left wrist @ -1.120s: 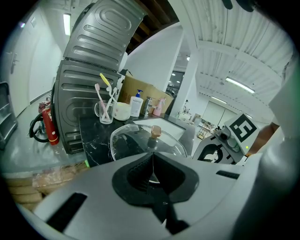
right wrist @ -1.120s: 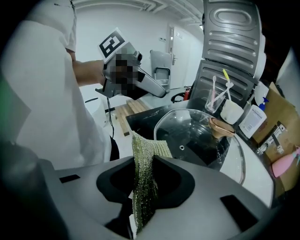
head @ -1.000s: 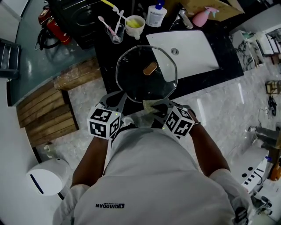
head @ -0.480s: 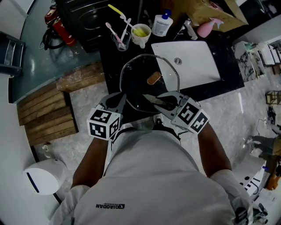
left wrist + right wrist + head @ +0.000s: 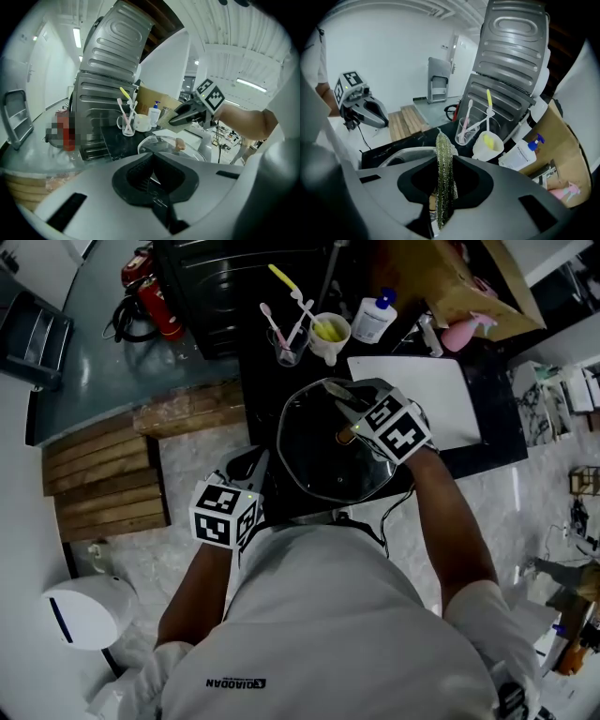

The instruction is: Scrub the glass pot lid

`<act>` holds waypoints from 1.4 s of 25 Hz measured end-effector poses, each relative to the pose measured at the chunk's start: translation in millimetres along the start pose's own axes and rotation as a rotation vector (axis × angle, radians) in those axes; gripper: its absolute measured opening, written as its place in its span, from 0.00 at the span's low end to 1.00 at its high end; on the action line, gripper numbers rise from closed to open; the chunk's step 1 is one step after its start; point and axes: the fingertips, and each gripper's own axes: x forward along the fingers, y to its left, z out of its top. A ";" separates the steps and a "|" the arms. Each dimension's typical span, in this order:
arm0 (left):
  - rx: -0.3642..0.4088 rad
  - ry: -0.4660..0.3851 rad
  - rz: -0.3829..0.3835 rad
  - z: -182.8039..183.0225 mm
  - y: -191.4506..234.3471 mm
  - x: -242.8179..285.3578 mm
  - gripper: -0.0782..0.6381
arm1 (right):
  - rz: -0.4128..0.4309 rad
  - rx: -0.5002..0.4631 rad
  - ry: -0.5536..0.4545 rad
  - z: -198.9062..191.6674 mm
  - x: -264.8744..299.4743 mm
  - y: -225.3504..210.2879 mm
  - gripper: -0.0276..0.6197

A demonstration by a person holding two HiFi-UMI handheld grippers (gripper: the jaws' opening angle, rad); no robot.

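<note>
The glass pot lid (image 5: 314,460) with a wooden knob (image 5: 348,434) lies at the near edge of the black counter (image 5: 258,390). My left gripper (image 5: 257,461) sits at the lid's left rim, its jaws closed, seemingly on the rim. From the left gripper view, the lid (image 5: 168,143) lies just past the left gripper (image 5: 152,176). My right gripper (image 5: 343,396) is over the lid's far side, shut on a green scrub pad (image 5: 334,390). The pad (image 5: 442,150) stands upright in the right gripper (image 5: 442,180).
Behind the lid are a glass cup with toothbrushes (image 5: 289,345), a white mug (image 5: 330,334) and a white bottle (image 5: 375,320). A white sink (image 5: 431,395) lies to the right. A cardboard box (image 5: 459,277) and a pink sprayer (image 5: 461,334) stand at the back. Wooden boards (image 5: 103,474) lie on the floor left.
My right gripper carried the scrub pad from the lid's near edge across to its far side, beyond the knob. The left gripper stayed at the lid's left rim.
</note>
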 end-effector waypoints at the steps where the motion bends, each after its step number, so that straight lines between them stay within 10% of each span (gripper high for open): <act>1: -0.016 -0.002 0.005 -1.1 5.0 -2.6 0.13 | -0.003 -0.010 0.026 0.7 10.5 -2.8 0.18; 14: -0.065 -0.012 0.054 -17.5 41.0 -30.7 0.13 | -0.102 0.141 0.385 -45.9 88.3 -39.6 0.18; 35: -0.049 -0.027 0.059 -17.7 36.0 -37.7 0.13 | 0.029 0.161 0.379 -24.3 112.8 14.8 0.19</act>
